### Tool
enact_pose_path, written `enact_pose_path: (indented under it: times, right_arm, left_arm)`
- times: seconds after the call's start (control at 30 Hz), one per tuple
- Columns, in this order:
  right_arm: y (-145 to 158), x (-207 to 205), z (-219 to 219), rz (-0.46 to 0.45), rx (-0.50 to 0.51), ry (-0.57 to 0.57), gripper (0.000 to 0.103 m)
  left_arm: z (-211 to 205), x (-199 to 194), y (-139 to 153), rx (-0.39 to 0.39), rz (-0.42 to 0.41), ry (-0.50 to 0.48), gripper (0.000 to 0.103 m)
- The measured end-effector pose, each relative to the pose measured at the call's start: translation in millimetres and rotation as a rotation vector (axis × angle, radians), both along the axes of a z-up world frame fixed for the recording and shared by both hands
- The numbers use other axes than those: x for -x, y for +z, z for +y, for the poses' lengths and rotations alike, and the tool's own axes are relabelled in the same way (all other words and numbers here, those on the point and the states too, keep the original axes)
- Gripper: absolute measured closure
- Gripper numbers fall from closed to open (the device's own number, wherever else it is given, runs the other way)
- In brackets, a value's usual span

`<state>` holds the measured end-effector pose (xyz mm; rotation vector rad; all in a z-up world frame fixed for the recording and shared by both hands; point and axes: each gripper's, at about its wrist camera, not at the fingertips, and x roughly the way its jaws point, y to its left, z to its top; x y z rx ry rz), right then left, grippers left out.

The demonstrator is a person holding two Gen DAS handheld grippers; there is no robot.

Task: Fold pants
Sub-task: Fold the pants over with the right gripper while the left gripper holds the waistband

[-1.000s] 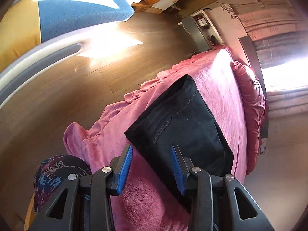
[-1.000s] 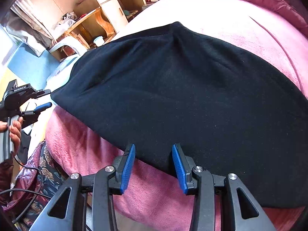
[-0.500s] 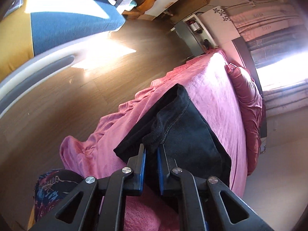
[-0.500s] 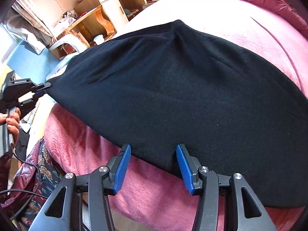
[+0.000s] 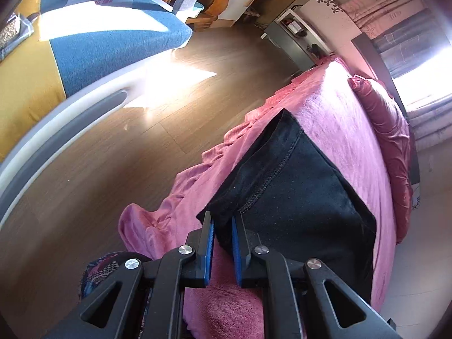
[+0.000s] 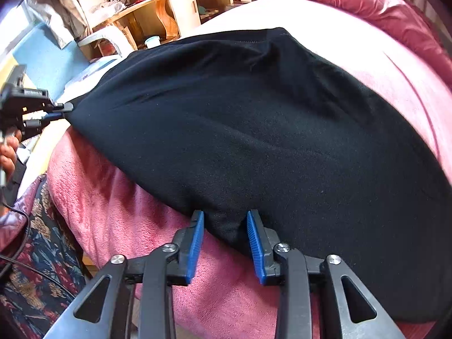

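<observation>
The black pants (image 5: 296, 197) lie folded on a pink blanket-covered bed (image 5: 347, 107). My left gripper (image 5: 223, 226) is shut on the near corner of the pants at the bed's edge. In the right wrist view the pants (image 6: 254, 130) spread wide across the bed. My right gripper (image 6: 224, 223) straddles the pants' near edge with a fold of cloth between its blue pads, jaws partly closed. The left gripper (image 6: 60, 110) shows at far left, pinching the pants' corner.
A wooden floor (image 5: 141, 147) lies left of the bed. A blue and yellow sofa (image 5: 84, 42) stands beyond it. A dark red pillow (image 5: 395, 147) lies along the bed's far side. Wooden desk and shelves (image 6: 158, 17) stand behind. A patterned garment (image 6: 34, 254) is at lower left.
My left gripper closed on the pants' corner and has lifted it slightly. My right gripper moved forward onto the pants' edge and its jaws narrowed around a fold.
</observation>
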<state>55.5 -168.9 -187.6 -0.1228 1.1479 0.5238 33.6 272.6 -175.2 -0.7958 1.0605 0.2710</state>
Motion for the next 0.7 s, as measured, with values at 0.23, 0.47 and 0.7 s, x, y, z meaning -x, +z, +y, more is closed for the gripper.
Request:
enact_pose_path:
  times: [0.23, 0.47, 0.7]
  right_arm:
    - [-8, -1, -17, 0.033, -0.117, -0.058, 0.057]
    - [-11, -1, -24, 0.059, -0.212, -0.091, 0.024]
    - [-5, -4, -20, 0.087, -0.245, -0.092, 0.014]
  left_arm:
    - [-12, 15, 47, -0.268, -0.065, 0.038, 0.078]
    - [-82, 12, 98, -0.404, -0.248, -0.198, 0.076]
    - [-146, 2, 104, -0.387, -0.295, -0.375, 0.076]
